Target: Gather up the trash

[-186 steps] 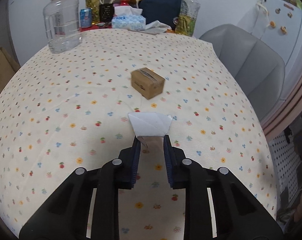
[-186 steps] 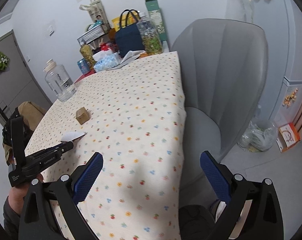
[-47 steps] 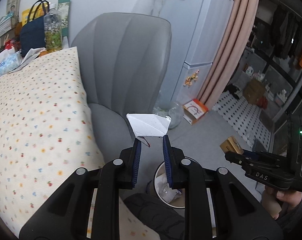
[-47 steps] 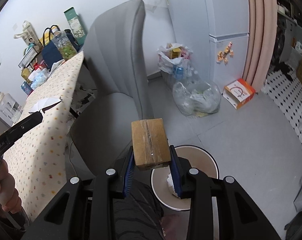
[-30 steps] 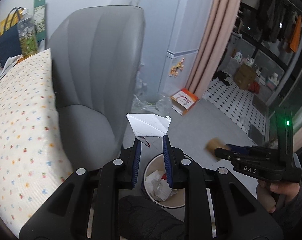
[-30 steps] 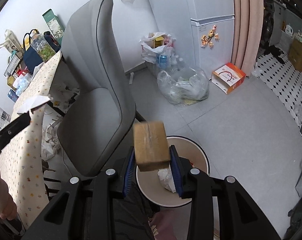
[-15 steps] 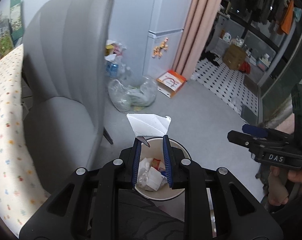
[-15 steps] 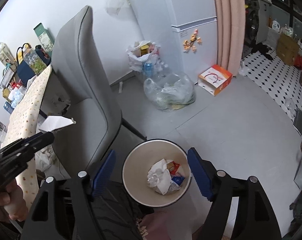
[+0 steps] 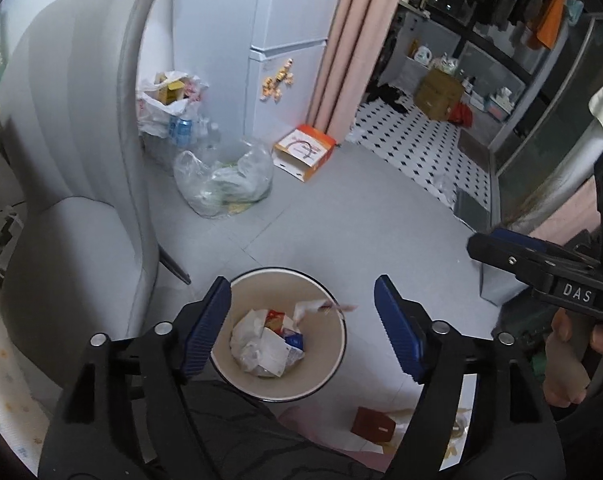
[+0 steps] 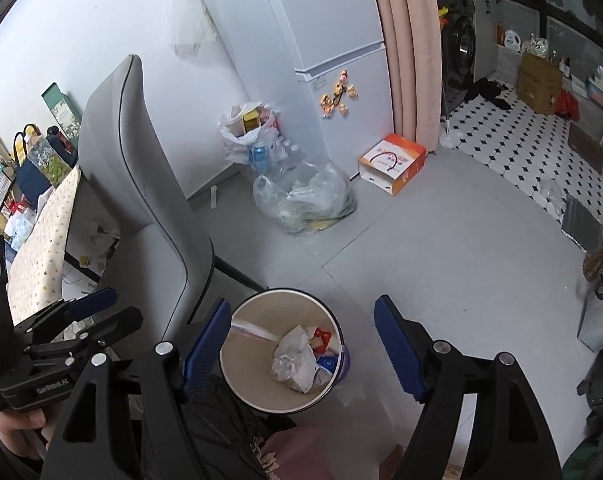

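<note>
The grey tiled floor (image 10: 441, 248) carries a round bin (image 10: 343, 354), a clear plastic bag (image 10: 305, 200) — and an orange-white box (image 10: 393, 164).

The bin (image 9: 279, 382) stands on the floor (image 9: 381, 232) just right of the chair (image 9: 81, 184), trash (image 9: 267, 346) in it. Behind it lies a bag (image 9: 223, 182) (a second bag (image 9: 169, 108) behind that), a box (image 9: 304, 151) to the right, before the fridge (image 9: 285, 40).
</note>
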Action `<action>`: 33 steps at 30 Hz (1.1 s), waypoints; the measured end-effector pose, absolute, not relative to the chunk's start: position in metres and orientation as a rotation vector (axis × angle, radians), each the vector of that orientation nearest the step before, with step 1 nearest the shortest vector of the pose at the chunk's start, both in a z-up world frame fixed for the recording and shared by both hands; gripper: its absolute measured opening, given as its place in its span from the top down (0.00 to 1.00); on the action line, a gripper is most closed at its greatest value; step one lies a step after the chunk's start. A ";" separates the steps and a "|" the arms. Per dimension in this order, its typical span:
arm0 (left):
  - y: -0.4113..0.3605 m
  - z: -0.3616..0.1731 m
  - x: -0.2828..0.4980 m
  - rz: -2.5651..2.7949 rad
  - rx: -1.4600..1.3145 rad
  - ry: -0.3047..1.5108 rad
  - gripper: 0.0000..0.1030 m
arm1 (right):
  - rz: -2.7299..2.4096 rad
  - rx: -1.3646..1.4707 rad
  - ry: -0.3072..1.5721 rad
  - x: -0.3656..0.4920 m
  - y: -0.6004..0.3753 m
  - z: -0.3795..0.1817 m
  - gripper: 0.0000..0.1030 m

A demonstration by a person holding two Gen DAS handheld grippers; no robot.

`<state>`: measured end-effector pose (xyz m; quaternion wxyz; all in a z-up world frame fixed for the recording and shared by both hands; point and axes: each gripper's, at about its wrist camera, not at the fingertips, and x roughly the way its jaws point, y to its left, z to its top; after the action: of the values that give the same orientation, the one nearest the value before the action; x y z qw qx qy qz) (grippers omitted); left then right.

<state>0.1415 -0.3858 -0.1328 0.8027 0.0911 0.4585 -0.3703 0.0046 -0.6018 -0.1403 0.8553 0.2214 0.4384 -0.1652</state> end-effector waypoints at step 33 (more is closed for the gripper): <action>-0.158 -0.022 0.133 -0.466 -0.083 0.782 0.06 | -0.135 0.246 0.886 0.052 -0.435 -0.039 0.08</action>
<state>0.1328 -0.1578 -0.0224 0.8973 -0.0398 0.3776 -0.2251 0.0522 -0.4351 -0.0394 0.8939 0.1184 0.4274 -0.0649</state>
